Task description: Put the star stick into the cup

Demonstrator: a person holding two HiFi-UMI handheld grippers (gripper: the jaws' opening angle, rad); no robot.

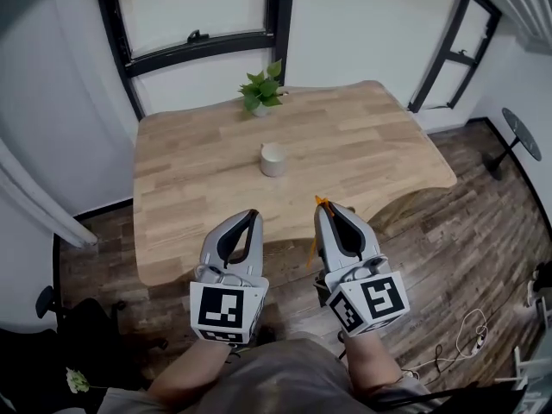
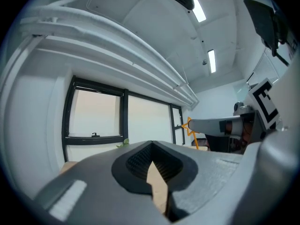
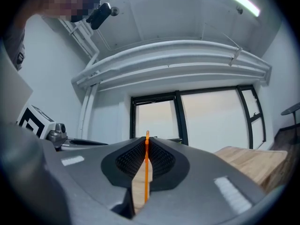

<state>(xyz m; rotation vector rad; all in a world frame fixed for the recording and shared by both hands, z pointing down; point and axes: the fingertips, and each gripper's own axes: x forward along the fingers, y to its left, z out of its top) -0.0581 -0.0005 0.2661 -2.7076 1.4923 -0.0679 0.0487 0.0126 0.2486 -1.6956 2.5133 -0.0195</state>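
Head view looks steeply down on a pale wooden surface that stands against a window, with dark plank floor around it. 1 small pale cup stands upright near the middle of the surface, and a little green plant sits at the far edge, beyond the cup and well apart from it.

Both tools are held side by side over the near edge of the surface, tips pointing away from the person. The left hand-held gripper has its 2 jaws brought together at the tips with nothing between them; in the left gripper view only a sliver of wood shows through the hollow behind the closed tips.

The right hand-held gripper is clamped on the star stick. In the right gripper view the thin orange shaft runs straight up the line where the 2 ribbed pads meet, with its top just clearing the tips. From above, the orange star end pokes out at the tip of the jaws and the shaft trails down along the inner side of that tool. The stick is in the air, nearer the person than the cup and clearly apart from it.
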